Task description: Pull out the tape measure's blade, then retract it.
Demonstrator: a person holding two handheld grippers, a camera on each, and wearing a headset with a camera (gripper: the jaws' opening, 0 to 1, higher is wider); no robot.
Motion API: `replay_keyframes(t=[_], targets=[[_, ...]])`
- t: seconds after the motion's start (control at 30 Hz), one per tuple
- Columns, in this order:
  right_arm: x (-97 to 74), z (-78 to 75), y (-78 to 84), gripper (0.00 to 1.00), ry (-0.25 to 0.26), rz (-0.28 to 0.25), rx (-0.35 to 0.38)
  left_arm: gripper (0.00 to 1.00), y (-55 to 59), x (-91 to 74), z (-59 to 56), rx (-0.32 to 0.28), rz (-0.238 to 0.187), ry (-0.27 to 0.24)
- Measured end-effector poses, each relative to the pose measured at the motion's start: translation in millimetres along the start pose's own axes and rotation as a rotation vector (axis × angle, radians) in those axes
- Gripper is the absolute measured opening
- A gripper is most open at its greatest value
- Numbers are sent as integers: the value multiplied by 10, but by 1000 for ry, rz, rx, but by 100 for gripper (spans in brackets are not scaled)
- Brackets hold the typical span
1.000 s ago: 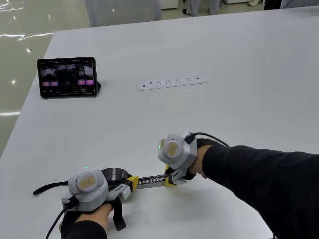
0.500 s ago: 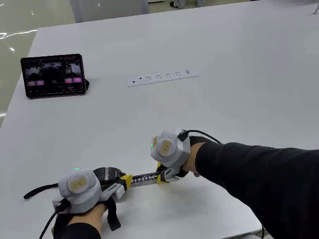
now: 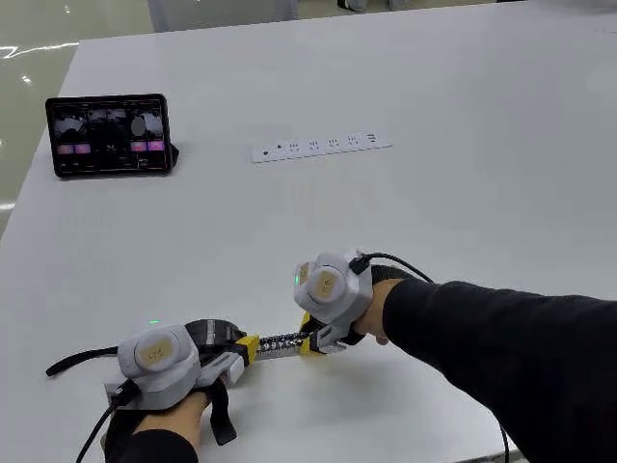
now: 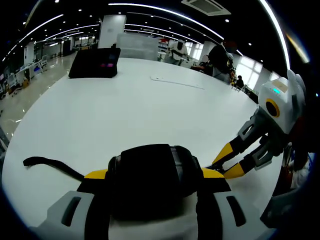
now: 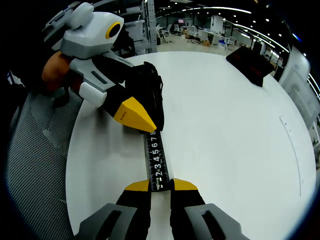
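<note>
The black tape measure case [image 3: 210, 335] lies near the table's front left edge, with my left gripper [image 3: 241, 352] shut around it. In the left gripper view the case [image 4: 152, 180] sits between the yellow-tipped jaws. A short length of the blade [image 3: 278, 343] runs right from the case to my right gripper [image 3: 310, 344], which is shut on the blade's end. The right gripper view shows the numbered blade [image 5: 153, 157] leading from the right gripper [image 5: 160, 186] up to the case [image 5: 150, 92]. A black strap [image 3: 72, 362] trails left from the case.
On the white table [image 3: 434, 145], a tablet [image 3: 109, 135] with a lit screen stands at the far left. A white power strip [image 3: 321, 147] lies flat beyond the grippers. The table's front edge runs just below both hands.
The exposed blade has grown slightly shorter as the right gripper has come a little closer to the case. The head camera has shifted; the left gripper still holds the case.
</note>
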State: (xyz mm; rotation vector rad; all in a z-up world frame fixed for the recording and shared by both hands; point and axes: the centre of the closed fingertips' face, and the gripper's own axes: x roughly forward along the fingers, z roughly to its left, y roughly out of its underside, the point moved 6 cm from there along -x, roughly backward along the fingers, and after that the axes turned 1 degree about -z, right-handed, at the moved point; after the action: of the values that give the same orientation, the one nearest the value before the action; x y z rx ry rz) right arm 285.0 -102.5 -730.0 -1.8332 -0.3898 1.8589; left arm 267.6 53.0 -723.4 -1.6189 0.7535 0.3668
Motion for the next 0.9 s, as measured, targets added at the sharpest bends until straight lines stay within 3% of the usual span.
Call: replay_keyframes(t=[0.9], targets=[[45, 2, -70, 11, -9, 21, -24, 65, 8, -5, -9, -3, 6, 4]])
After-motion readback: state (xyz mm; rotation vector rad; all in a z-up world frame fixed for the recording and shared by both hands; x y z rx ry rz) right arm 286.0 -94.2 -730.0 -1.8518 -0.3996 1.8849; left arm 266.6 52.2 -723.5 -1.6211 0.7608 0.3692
